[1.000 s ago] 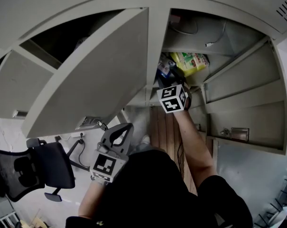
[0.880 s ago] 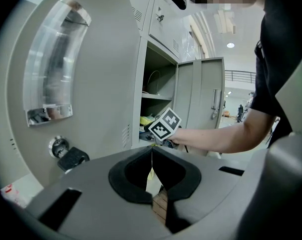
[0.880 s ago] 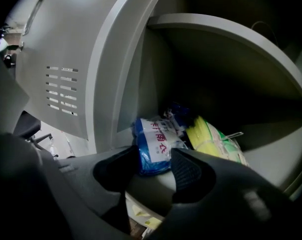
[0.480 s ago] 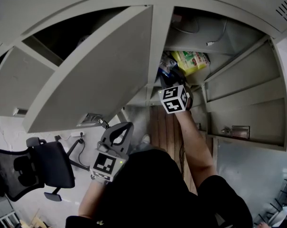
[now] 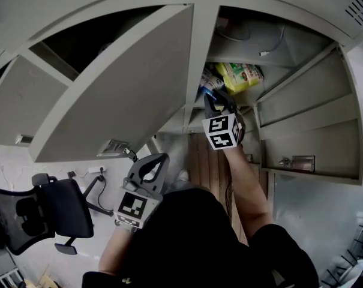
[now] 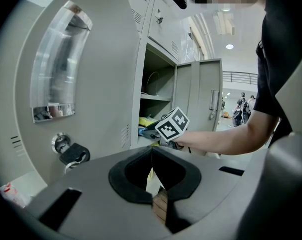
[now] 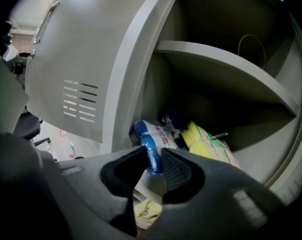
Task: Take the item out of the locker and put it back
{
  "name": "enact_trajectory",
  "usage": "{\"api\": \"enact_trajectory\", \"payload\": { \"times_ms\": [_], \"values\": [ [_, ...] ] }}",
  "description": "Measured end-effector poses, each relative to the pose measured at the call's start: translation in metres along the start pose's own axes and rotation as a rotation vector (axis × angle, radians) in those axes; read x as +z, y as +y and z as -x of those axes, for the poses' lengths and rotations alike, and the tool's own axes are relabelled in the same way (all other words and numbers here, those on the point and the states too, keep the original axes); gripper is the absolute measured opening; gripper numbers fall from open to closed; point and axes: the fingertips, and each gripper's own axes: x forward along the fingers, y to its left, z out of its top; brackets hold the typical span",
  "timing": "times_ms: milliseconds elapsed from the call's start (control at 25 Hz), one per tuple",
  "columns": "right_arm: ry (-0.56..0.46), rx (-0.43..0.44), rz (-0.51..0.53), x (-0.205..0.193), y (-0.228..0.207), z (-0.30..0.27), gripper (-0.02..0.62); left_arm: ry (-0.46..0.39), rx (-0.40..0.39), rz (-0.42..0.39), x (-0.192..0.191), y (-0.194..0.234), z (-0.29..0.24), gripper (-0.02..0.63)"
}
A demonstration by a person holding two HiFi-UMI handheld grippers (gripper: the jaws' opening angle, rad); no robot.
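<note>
A blue and white packet lies at the front of the open locker's lower compartment, beside a yellow packet. My right gripper reaches into the compartment. Its jaws have just been closing, and the packet's blue end now sits pinched between them. In the head view, the right gripper is at the compartment's mouth, just below the blue and white packet and the yellow packet. My left gripper hangs low, away from the locker, shut and empty. In its own view the left gripper faces the locker.
The locker's door stands swung open to the left of the compartment. A shelf roofs the compartment, with a cable above it. A padlock hangs on a neighbouring closed door. An office chair stands at the lower left.
The right gripper has edged deeper towards the packets and its jaws have closed on the blue and white packet. The left gripper has not moved.
</note>
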Motion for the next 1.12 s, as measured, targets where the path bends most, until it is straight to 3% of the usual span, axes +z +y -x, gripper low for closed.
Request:
{"api": "enact_trajectory", "payload": {
  "times_ms": [240,520,1120],
  "values": [
    [-0.044,-0.013,-0.023,0.002,-0.001,0.012,0.067,0.007,0.008,0.040,0.003,-0.003,0.001,0.011],
    [-0.112,0.007,-0.103,0.009,-0.005,0.019,0.058,-0.005,-0.020,-0.058,-0.005,-0.001,0.001,0.011],
    [-0.162,-0.026,-0.197,0.034,-0.016,0.073,0.057,-0.012,-0.085,-0.041,0.007,-0.007,0.003,0.011]
  ]
}}
